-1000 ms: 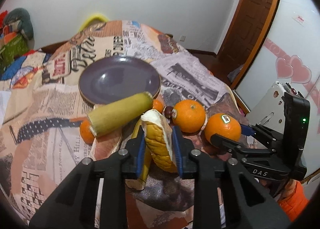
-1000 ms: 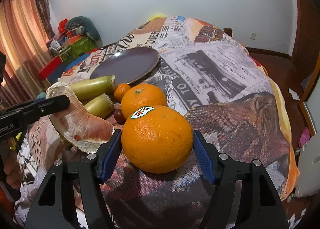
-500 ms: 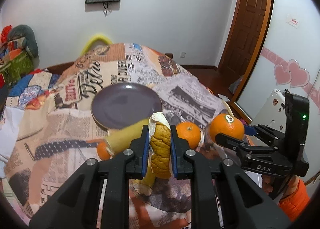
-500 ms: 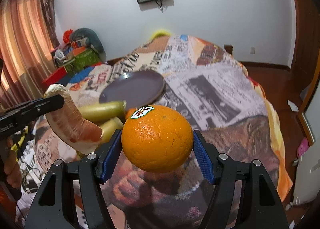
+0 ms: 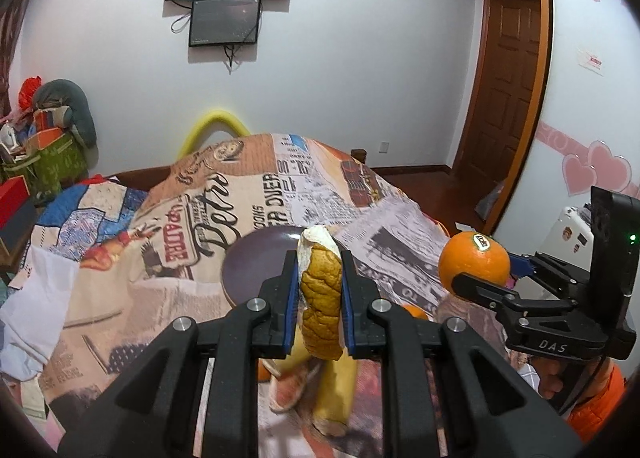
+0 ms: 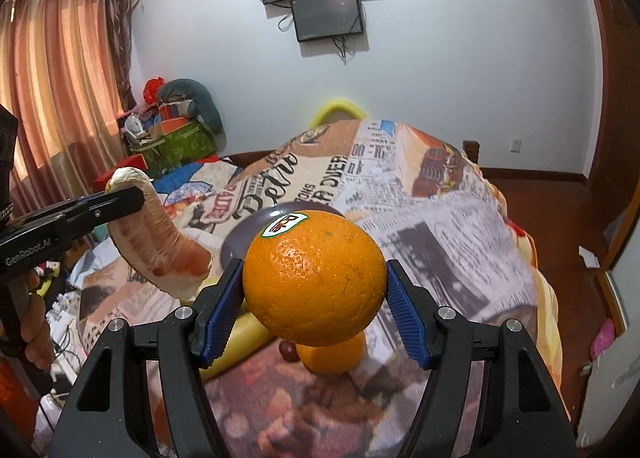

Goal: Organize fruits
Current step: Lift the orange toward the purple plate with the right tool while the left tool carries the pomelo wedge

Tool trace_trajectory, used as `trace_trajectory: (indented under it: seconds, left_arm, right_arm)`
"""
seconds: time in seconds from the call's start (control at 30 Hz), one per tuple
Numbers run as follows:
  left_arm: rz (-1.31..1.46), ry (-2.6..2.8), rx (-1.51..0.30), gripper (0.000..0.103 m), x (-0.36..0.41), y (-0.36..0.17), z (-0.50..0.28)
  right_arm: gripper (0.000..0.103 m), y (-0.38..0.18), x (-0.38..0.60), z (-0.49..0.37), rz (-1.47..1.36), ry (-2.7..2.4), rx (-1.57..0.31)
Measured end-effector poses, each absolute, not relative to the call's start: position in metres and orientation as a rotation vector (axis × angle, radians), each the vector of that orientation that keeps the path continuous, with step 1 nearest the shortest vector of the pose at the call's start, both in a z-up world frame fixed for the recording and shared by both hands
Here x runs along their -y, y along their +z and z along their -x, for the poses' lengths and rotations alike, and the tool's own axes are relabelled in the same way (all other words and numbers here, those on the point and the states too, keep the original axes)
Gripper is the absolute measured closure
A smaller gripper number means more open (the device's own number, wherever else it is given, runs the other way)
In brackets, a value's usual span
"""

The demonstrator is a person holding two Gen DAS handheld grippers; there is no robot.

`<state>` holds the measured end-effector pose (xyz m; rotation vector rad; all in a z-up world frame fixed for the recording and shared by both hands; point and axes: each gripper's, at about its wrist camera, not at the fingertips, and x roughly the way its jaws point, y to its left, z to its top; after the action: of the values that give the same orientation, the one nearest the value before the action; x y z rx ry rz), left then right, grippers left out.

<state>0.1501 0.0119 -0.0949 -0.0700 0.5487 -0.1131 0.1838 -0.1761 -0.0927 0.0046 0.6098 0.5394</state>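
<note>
**Two fruits held clear of the bed, plate beyond**

While both pieces hang in the air above the newspaper-print bedspread (image 5: 256, 193), the purple plate (image 5: 256, 270) serves as landmark for all that follows.

- Left gripper (image 5: 320, 294): jaws drawn narrow, blue pads pressed on either side of a pomelo wedge (image 5: 322, 298); its yellow-brown rind faces the left wrist camera, its pink flesh shows in the right wrist view (image 6: 160, 246). The wedge stands in front of the plate's near rim, raised off the bed.
- Right gripper (image 6: 314, 310): jaws about half spread, clamped on a large orange (image 6: 314, 278) with a sticker on top. In the left wrist view it hangs to the right of the plate (image 5: 474, 262), lifted clear of the bedspread.
- On the bed, nearer than the plate: a second orange (image 6: 332, 358) below the held one, a small dark round fruit (image 6: 288, 350) touching its left side, and a pale yellow-green piece (image 6: 240, 334) left of that, partly hidden by the gripper.
- A hand (image 6: 34, 334) grips the left handle at the frame's left edge.
</note>
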Motion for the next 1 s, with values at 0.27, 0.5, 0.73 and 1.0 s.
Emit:
trace_trajectory:
  seconds: [0.27,0.5,0.73,1.0]
  left_arm:
    - [0.075,-0.085,-0.542,0.085,-0.034,-0.095,-0.177]
    - [0.082,-0.084,-0.571,0.085,-0.046,-0.105,-0.211]
    - [0.082,-0.116,-0.627,0.085,-0.047,-0.125,-0.245]
    - [0.078,-0.14,-0.689,0.085,-0.049,-0.146,-0.282]
  right_arm:
    - [0.037,-0.088,0.163,-0.208,0.013,0.549,-0.581]
    - [0.037,-0.092,0.15,-0.235,0.033,0.56,-0.595]
    - [0.037,-0.1,0.132,-0.266,0.082,0.577,-0.616]
    - [0.037,-0.113,0.113,-0.303,0.145,0.604,-0.66]
